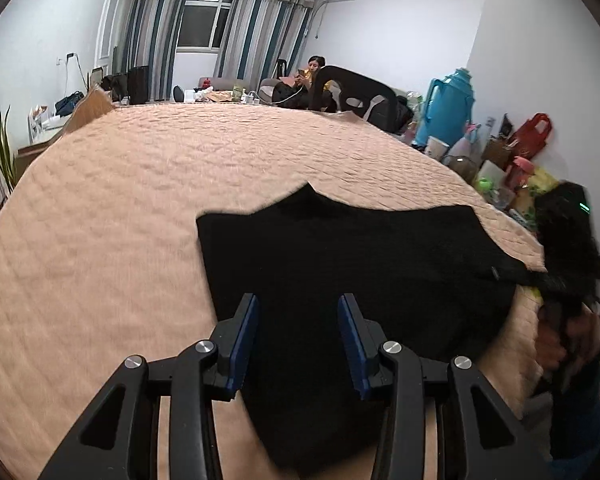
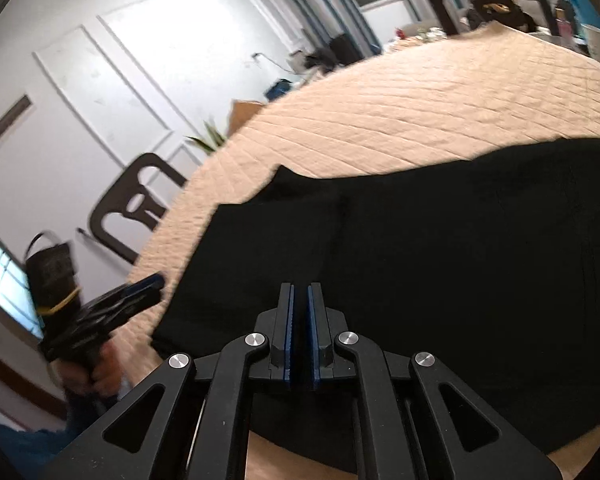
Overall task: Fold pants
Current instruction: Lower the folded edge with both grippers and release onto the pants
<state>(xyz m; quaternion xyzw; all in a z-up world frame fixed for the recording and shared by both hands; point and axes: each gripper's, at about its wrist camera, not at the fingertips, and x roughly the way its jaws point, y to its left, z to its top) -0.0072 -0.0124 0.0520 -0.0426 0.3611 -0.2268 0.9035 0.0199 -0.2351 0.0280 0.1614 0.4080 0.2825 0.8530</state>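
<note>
peach quilted cover (image 1: 120, 208) spreads under both of your tools. your left gripper (image 1: 298, 320) is released, fingers wide apart, and the black pants (image 1: 340, 260) lie flat just ahead of it. your right gripper (image 2: 301, 308) is almost clenched above the same pants (image 2: 440, 240); whether it pinches cloth, you cannot tell.

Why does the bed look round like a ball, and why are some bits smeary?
Left wrist view: the fisheye lens bends the quilt into a dome; the right gripper is smeared by motion. Right wrist view: tilted, the pants a featureless black; the left gripper is blurred.
</note>
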